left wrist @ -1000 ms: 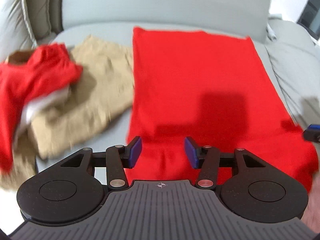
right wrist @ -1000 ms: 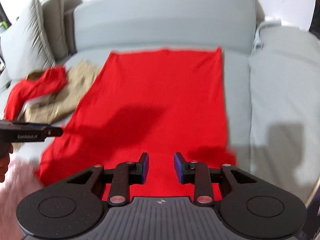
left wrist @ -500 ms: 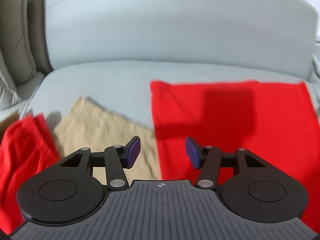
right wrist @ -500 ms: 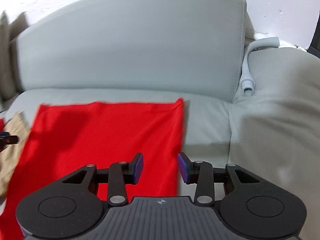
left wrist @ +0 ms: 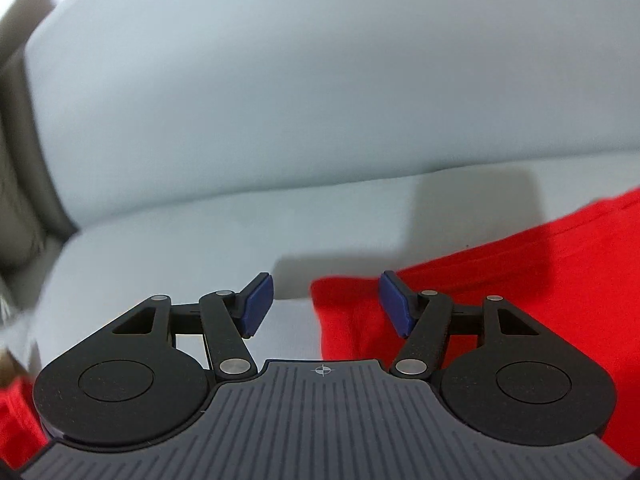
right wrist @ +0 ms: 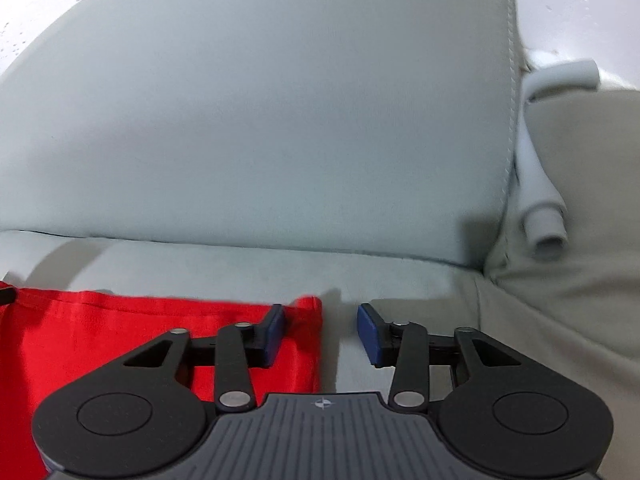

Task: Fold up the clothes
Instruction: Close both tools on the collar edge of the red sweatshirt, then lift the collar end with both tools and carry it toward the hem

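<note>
a grey sofa [left wrist: 280, 100] carries a flat red cloth [left wrist: 540, 280]. the left hand-held gripper [left wrist: 326, 304] stands released over its far left corner; the right hand-held gripper [right wrist: 320, 336] stands released astride its far right corner [right wrist: 308, 308], pads not touching cloth.

Home living room — grey sofa [right wrist: 256, 120], cushions [left wrist: 16, 168]
</note>
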`<state>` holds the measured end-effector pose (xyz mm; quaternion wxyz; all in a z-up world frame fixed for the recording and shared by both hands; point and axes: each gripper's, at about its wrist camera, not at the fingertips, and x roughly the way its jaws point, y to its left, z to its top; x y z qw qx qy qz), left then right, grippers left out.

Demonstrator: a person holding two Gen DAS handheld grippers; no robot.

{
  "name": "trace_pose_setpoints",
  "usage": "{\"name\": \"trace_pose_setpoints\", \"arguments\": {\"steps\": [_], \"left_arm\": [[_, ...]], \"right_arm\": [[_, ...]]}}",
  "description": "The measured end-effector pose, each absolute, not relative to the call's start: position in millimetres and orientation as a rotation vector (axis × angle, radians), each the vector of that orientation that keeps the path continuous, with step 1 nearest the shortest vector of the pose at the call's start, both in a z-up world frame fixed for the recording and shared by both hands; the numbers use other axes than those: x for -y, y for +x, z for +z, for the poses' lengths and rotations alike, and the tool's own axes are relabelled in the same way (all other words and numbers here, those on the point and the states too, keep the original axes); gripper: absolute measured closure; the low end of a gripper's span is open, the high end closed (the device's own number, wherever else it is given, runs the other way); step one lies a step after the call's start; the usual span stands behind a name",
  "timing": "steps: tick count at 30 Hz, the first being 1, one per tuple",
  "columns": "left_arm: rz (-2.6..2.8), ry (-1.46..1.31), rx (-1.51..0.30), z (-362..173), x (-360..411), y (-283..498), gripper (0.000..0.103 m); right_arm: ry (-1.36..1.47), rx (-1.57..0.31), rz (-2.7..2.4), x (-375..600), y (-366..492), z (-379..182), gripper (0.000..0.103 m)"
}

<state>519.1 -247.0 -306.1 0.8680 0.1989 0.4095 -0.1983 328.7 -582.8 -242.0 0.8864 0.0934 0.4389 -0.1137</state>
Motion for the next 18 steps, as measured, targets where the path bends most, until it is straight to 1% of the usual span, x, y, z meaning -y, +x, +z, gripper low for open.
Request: {"name": "trace_pose_setpoints", "arguments": {"steps": [1, 2, 4, 6, 11, 14, 18], "left_arm": [[-0.453, 0.406, -0.866, -305.4, 248.6, 519.2, 0.097], [-0.460, 0.404, -0.866, -303.8, 249.9, 518.3, 0.097], [-0.447, 0.428, -0.822, -295.0, 250.5, 509.3, 0.097], [-0.437, 0.442, -0.795, -285.8, 248.0, 501.4, 0.098], [-0.416, 0.414, -0.740, -240.7, 227.9, 473.4, 0.098], [-0.410, 0.405, -0.708, -214.9, 214.3, 451.3, 0.098], [-0.422, 0.363, -0.660, -170.9, 184.8, 395.8, 0.098]], "right_arm": [[0.165, -0.922, -0.218, 579.0, 329.5, -239.3, 0.097], [0.141, -0.926, -0.214, 576.2, 330.0, -237.3, 0.098], [0.071, -0.914, -0.214, 566.4, 325.1, -223.5, 0.098], [0.062, -0.895, -0.215, 563.0, 320.5, -211.5, 0.098], [0.048, -0.834, -0.238, 550.6, 290.1, -160.2, 0.098], [0.052, -0.806, -0.249, 539.9, 261.4, -128.2, 0.098], [0.073, -0.771, -0.250, 515.2, 207.4, -87.4, 0.098]]}}
